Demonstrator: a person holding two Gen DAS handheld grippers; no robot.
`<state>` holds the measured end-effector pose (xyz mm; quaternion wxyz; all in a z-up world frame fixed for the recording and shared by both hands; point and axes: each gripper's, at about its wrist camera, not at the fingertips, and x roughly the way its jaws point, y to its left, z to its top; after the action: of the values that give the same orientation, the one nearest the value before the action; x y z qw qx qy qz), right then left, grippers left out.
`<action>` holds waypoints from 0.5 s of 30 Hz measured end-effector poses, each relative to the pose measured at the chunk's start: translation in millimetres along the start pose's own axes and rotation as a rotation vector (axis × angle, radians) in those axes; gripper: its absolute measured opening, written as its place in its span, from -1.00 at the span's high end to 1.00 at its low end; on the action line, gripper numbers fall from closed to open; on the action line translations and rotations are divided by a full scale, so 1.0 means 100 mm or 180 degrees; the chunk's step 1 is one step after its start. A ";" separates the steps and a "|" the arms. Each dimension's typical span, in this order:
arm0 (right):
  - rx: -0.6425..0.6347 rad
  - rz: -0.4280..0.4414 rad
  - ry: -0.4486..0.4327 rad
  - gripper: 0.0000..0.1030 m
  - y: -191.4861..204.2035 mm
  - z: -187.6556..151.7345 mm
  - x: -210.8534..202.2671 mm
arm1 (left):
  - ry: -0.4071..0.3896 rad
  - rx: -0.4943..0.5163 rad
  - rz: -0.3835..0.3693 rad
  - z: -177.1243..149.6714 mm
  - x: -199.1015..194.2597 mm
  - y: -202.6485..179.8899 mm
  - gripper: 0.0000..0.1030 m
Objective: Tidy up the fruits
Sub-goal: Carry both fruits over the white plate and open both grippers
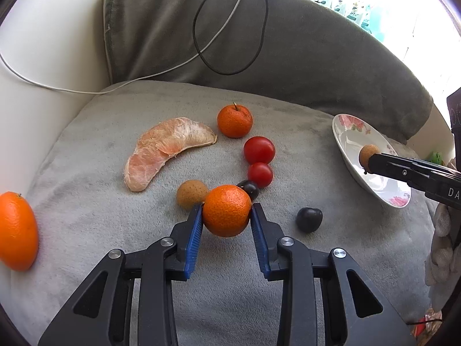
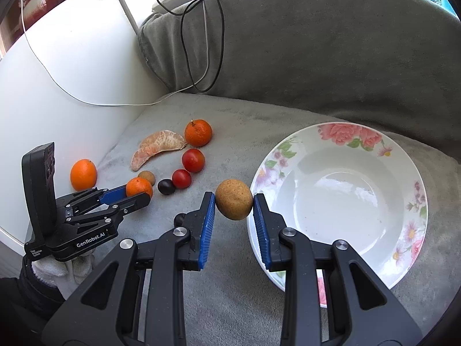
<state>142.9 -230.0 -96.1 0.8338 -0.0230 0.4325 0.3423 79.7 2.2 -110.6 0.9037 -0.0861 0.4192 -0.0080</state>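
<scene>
At centre frame my left gripper clamps a dimpled mandarin; my right gripper pinches a brown longan; only the right view shows the floral plate whole.

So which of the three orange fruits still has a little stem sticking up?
The mandarin farthest back, beside the peeled pomelo segment. The one in the left gripper shows no stem, and the bigger orange at the cushion's edge has only a tiny nub.
</scene>
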 end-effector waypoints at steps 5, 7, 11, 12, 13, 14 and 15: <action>0.0027 -0.0093 -0.0094 0.44 -0.10 0.01 -0.12 | -0.0086 0.0093 -0.0172 0.08 -0.13 -0.18 0.38; 0.0060 -0.0131 -0.0124 0.44 -0.16 0.01 -0.17 | -0.0104 0.0127 -0.0256 0.13 -0.15 -0.30 0.38; 0.0140 -0.0220 -0.0181 0.44 -0.32 0.02 -0.27 | -0.0115 0.0191 -0.0420 0.20 -0.12 -0.49 0.38; 0.0160 -0.0243 -0.0194 0.44 -0.37 0.02 -0.30 | -0.0111 0.0211 -0.0456 0.21 -0.11 -0.54 0.38; 0.0178 -0.0269 -0.0202 0.44 -0.41 0.02 -0.32 | -0.0106 0.0228 -0.0493 0.22 -0.10 -0.59 0.38; 0.0195 -0.0294 -0.0212 0.44 -0.45 0.02 -0.34 | -0.0097 0.0247 -0.0537 0.23 -0.09 -0.65 0.38; 0.0213 -0.0322 -0.0218 0.44 -0.50 0.02 -0.36 | -0.0090 0.0265 -0.0578 0.24 -0.08 -0.70 0.38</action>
<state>159.7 -287.1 -81.5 0.8647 -0.0053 0.4132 0.2856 97.0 -62.4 -78.2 0.9079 -0.0863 0.3962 -0.1061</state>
